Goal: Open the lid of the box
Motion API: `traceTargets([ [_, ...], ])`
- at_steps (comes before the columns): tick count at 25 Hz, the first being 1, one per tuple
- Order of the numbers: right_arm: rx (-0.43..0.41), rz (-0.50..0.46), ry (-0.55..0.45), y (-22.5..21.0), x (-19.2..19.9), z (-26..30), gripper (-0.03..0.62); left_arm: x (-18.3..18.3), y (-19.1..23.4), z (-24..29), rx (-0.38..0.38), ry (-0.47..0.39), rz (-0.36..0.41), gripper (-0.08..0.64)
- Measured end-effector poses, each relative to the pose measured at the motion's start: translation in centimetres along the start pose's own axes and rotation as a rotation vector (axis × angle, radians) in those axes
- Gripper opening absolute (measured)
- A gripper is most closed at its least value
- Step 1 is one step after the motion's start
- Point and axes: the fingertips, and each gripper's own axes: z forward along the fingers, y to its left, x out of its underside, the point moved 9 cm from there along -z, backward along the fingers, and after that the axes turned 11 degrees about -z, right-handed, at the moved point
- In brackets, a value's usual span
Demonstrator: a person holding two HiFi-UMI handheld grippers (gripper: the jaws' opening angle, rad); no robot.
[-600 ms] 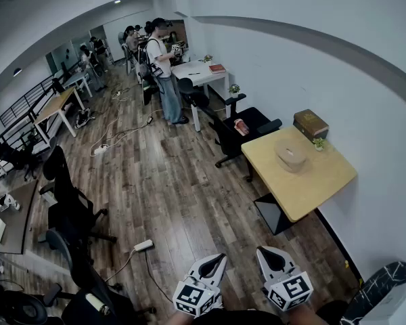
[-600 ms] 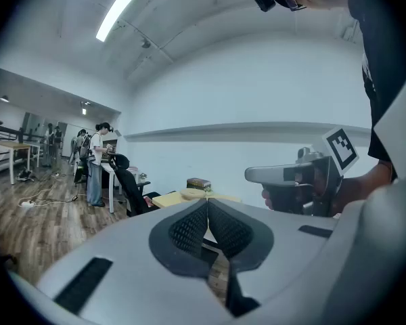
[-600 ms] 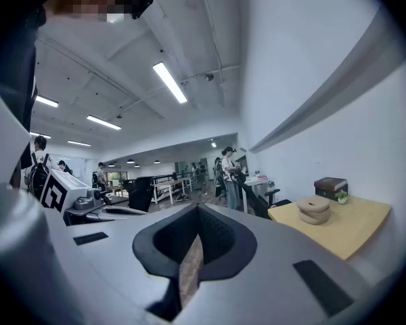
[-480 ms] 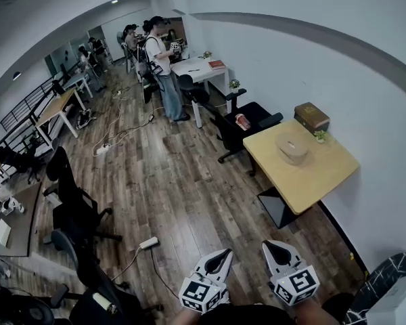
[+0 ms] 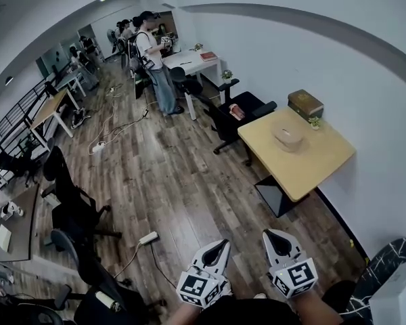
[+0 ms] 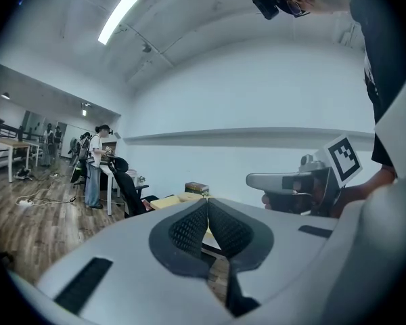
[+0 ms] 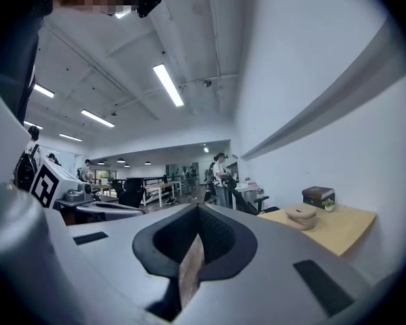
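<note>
Judging the walk-up to be the step in hand, with nothing touching the lid yet. Holding the left gripper and the right gripper side by side at six o'clock of the head view. Pointing both level, both clenched on nothing, pads meeting, with only the room showing past them.

Facing, at about one o'clock and well apart, a light wooden table. Taking the pale rounded box near its middle, lid down, as the likely target. Catching it again at three o'clock in the right gripper view. Noting also a dark brown box at the table's wall edge, at one o'clock of the pale one, with a small potted plant just beside it. Not being able to tell for certain which box is meant.

Needing next, probably, to close the distance to the table, release the jaws, then steady the base with one gripper while taking the lid's rim with the other.

Standing on a wood-plank floor beside a white wall. Passing a power strip at ten o'clock of the left gripper. Seeing a black chair at the table's ten o'clock side. Seeing a person standing by a white desk at eleven o'clock, with more desks and chairs farther left.
</note>
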Motion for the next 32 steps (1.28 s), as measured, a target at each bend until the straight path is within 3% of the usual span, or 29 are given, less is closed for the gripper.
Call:
traceTargets([
  [4, 0.052, -0.061, -0.038, 0.3, 0.4, 0.1, 0.020, 0.3, 0.3, -0.2, 0.000, 0.008, -0.018, 0.021],
  [17, 0.152, -0.109, -0.087, 0.8, -0.6, 3.4, 0.024, -0.5, 5.1, 0.1, -0.006, 0.008, -0.027, 0.021],
  [20, 0.147, -0.115, -0.077, 1.1, -0.6, 5.1, 0.064, -1.0, 6.6, 0.6, 0.005, 0.007, -0.028, 0.021],
  [26, 0.163, -0.124, -0.060, 2.0, -0.6, 8.3, 0.238, -1.9, 10.3, 1.1, 0.021, 0.007, -0.033, 0.021],
  [32, 0.195, -0.148, -0.029, 2.1, -0.5, 10.3, 0.314, -2.0, 12.4, 1.7, 0.053, 0.028, -0.047, 0.021],
])
